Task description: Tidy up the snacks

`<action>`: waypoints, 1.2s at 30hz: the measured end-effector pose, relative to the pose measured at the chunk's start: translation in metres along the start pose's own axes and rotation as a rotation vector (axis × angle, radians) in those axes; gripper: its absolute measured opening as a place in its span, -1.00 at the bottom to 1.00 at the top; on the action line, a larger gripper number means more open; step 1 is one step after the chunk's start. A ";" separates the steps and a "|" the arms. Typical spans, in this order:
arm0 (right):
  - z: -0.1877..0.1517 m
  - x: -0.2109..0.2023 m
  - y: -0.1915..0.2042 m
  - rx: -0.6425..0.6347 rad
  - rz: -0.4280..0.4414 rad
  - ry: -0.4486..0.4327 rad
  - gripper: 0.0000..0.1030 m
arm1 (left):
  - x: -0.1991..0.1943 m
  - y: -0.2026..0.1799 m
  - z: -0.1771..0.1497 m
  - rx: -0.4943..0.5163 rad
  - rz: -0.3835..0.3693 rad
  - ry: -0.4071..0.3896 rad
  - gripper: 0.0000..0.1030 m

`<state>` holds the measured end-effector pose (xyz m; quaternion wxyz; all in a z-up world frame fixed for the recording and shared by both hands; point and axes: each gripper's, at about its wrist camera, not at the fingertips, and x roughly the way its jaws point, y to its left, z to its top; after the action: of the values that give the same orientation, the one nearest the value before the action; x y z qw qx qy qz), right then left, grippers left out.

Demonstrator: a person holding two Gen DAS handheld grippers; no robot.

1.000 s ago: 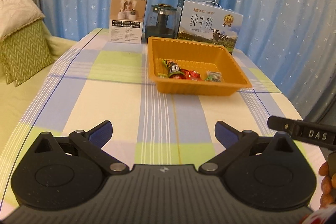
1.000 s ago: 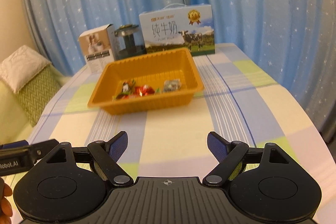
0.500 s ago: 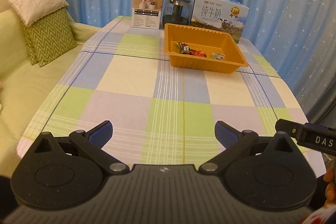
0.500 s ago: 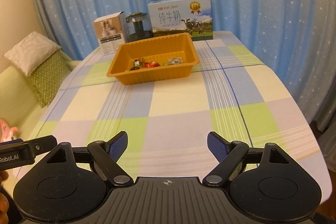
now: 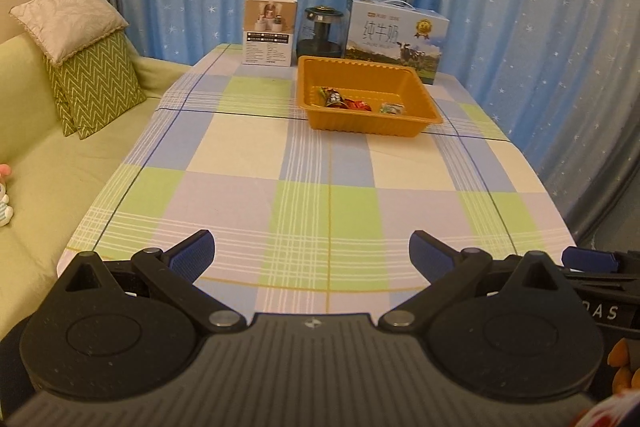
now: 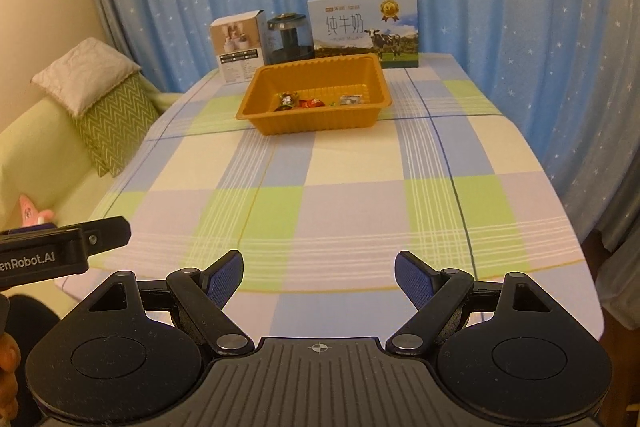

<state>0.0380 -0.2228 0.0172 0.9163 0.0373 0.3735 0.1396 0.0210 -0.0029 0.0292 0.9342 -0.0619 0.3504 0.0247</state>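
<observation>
An orange tray stands on the far part of the checked table and holds three wrapped snacks: a dark one, a red one and a pale one. My left gripper is open and empty above the table's near edge, far from the tray. My right gripper is open and empty, also at the near edge. Each gripper shows at the side of the other's view.
Behind the tray stand a small white box, a dark glass jar and a blue milk carton box. A green sofa with cushions runs along the left. Blue curtains hang behind and right.
Both grippers have pulled back from the tray toward the near table edge and risen. The tray now looks small and far. Both stay open.
</observation>
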 end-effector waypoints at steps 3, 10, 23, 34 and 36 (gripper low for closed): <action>-0.003 -0.009 0.001 -0.011 -0.004 -0.008 0.61 | -0.006 -0.001 -0.004 0.007 0.004 -0.002 1.00; -0.002 -0.023 0.005 -0.031 -0.016 -0.027 0.61 | -0.018 0.000 -0.007 0.008 0.014 -0.008 1.00; -0.003 -0.035 0.007 -0.033 -0.015 -0.040 0.61 | -0.026 -0.003 -0.008 0.007 0.006 -0.021 1.00; -0.002 -0.036 0.007 -0.030 -0.015 -0.041 0.61 | -0.026 -0.003 -0.008 0.005 0.000 -0.021 1.00; -0.002 -0.036 0.007 -0.030 -0.014 -0.040 0.61 | -0.026 -0.003 -0.008 0.005 -0.001 -0.021 1.00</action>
<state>0.0106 -0.2260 0.0409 0.9251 0.0239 0.3531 0.1379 -0.0037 -0.0069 0.0405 0.9381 -0.0594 0.3404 0.0242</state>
